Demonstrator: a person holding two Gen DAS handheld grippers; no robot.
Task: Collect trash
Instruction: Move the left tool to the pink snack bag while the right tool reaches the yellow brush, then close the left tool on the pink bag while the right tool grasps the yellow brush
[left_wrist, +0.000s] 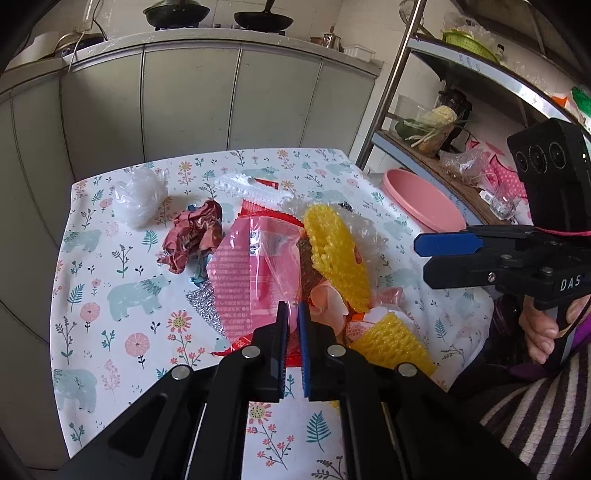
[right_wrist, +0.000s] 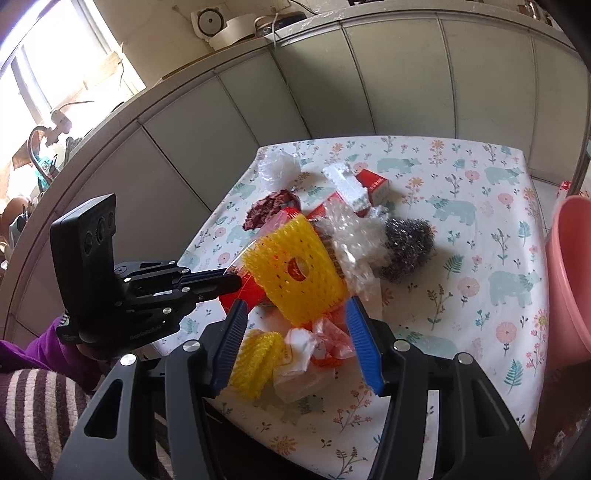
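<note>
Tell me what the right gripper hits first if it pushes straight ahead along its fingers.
Most likely the crumpled orange-and-white wrappers lying between the open fingers of the right gripper, with the small yellow foam net beside its left finger. Depth is uncertain; the large yellow foam net lies farther on.

both views are bright with daylight and strongly bent by the fisheye lens: the cabinet fronts (left_wrist: 192, 99) bow into curves and the corners fall off into black vignette. in the right wrist view the window (right_wrist: 55, 70) at upper left is blown out to pure white, with haze bleeding over the sink area beside it. light falls soft and even on the floral tablecloth (left_wrist: 122, 295); shadows under the trash pile are faint and short. the steel shelf edge (left_wrist: 498, 74) carries a pale glare. the middle of each view is fairly sharp, while the black gripper bodies nearest the lens are soft, and fine detail smears toward the rims.
</note>
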